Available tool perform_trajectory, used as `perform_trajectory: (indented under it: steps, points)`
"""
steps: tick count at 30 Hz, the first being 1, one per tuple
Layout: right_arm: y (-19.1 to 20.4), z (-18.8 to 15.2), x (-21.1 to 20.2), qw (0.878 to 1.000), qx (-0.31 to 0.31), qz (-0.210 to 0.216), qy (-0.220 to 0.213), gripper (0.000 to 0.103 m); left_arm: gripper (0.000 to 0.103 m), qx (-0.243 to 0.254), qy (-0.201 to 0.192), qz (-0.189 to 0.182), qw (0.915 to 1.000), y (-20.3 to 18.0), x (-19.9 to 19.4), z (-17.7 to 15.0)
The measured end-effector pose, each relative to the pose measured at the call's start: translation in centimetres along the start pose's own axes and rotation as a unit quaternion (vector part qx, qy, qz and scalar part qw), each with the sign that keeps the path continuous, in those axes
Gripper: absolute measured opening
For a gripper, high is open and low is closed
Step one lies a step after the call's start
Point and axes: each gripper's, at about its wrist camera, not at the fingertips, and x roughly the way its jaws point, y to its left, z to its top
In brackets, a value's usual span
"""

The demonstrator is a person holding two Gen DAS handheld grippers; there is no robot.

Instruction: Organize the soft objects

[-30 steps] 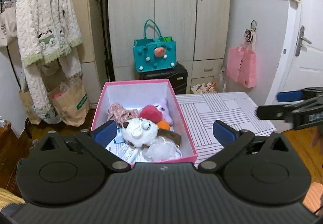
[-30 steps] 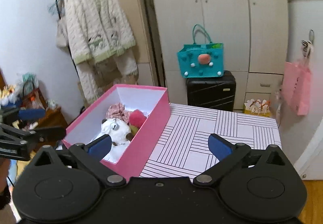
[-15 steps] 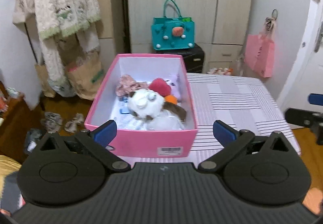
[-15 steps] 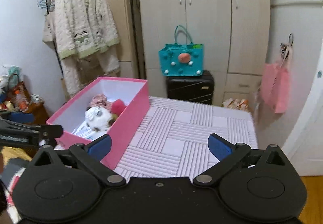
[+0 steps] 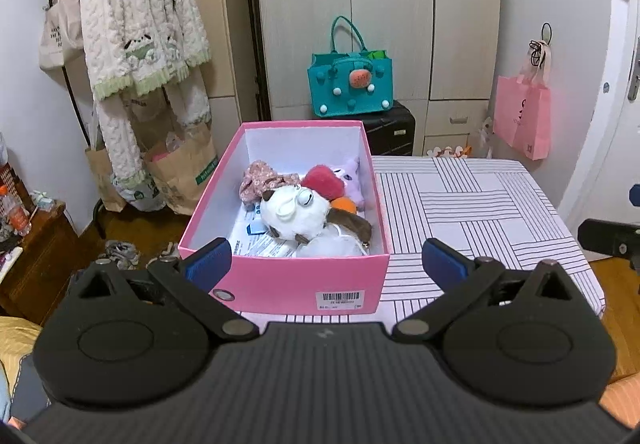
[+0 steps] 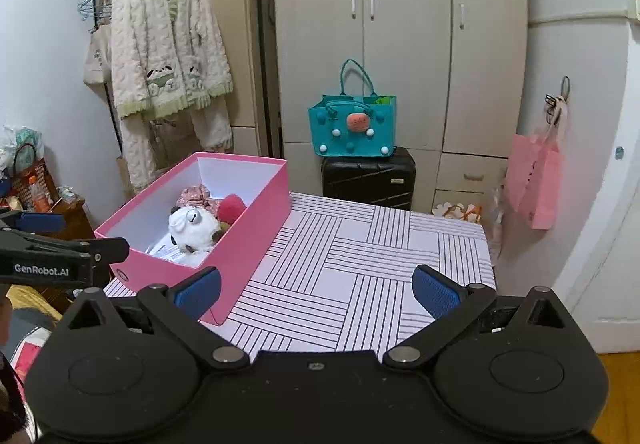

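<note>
Your left tongs point(image 5: 326, 264) are spread wide and hold nothing, level and pointed straight at the near end of the pink box point(image 5: 280, 284), raised off the table point(image 5: 480, 204). The box sits on the table's left part. Inside it lie the soft things: a white plush point(image 5: 292, 212), a red plush point(image 5: 324, 182), a purple plush point(image 5: 352, 176), an orange piece point(image 5: 344, 205) and a floral fabric piece point(image 5: 260, 182). Your right tongs point(image 6: 316, 292) are likewise spread and empty, held level over the table's near edge, just right of the box, facing the bare striped cloth.
</note>
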Motion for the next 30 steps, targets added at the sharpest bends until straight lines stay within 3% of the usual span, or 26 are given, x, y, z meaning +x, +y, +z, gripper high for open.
perform_trajectory:
  steps: [8, 13, 19, 30]
  points:
    - [0.2, -0.7, -0.5, 0.999, 0.028, -0.04, -0.014, 0.103, 0.103, -0.001, -0.017, -0.004, 0.9999, -0.7, -0.4, -0.5]
    - [0.4, -1.1, -0.8, 0.993, 0.023, -0.114, -0.035, 0.103, 0.103, 0.007, -0.02, 0.007, 0.9997, -1.0, -0.2, -0.9]
    - [0.4, -1.5, -0.9, 0.993, 0.024, -0.112, -0.027, 0.103, 0.103, 0.037, -0.046, 0.054, 0.9967, -1.9, -0.2, -1.2]
    - [1.9, -2.3, -1.3, 0.994, 0.007, -0.109, -0.029, 0.103, 0.103, 0.028, -0.048, 0.036, 0.9978, -1.9, -0.3, -1.9]
